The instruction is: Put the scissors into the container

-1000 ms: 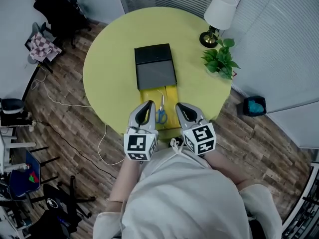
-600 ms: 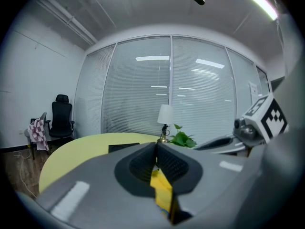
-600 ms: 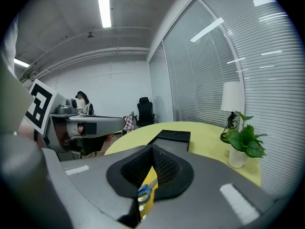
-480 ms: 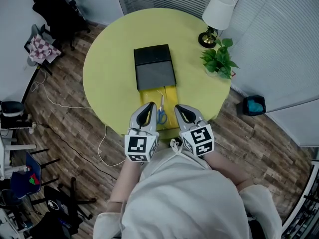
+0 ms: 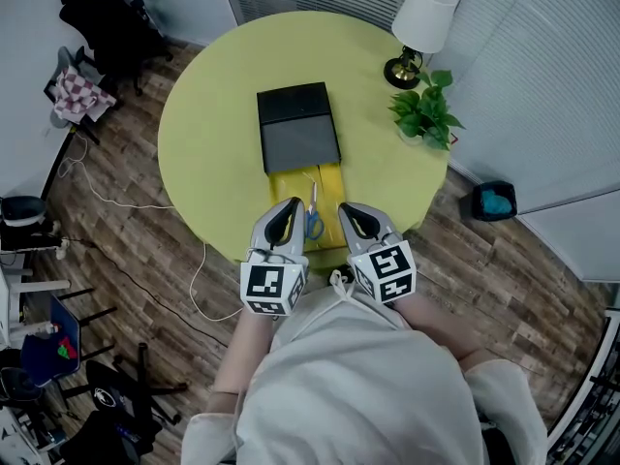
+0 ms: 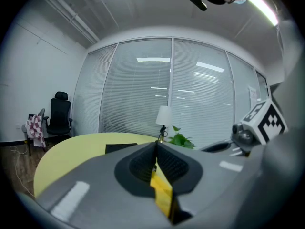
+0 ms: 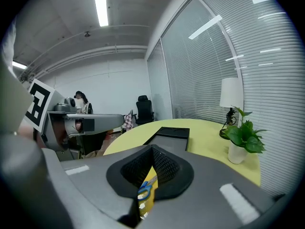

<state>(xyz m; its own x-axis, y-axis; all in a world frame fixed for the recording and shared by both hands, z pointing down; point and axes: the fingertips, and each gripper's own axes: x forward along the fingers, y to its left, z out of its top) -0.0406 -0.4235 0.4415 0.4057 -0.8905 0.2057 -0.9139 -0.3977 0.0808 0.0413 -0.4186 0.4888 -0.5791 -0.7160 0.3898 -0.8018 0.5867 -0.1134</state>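
Observation:
Scissors with blue handles [image 5: 313, 219] lie in a yellow tray [image 5: 289, 184] that sticks out from a black box container [image 5: 298, 127] on the round yellow-green table [image 5: 208, 134]. My left gripper [image 5: 288, 204] hovers just left of the scissors and my right gripper [image 5: 349, 209] just right of them. Both are shut and hold nothing. In the right gripper view the blue handles [image 7: 145, 191] show below the closed jaws of my right gripper [image 7: 152, 149], with the black box [image 7: 171, 133] ahead. In the left gripper view only the yellow tray [image 6: 162, 194] shows under my left gripper [image 6: 156, 144].
A white table lamp [image 5: 423, 27] and a potted plant [image 5: 426, 114] stand at the table's right rim. Black office chairs [image 5: 102, 17] and a cable [image 5: 107, 197] are on the wooden floor at left. A blue bin [image 5: 495, 204] sits at right.

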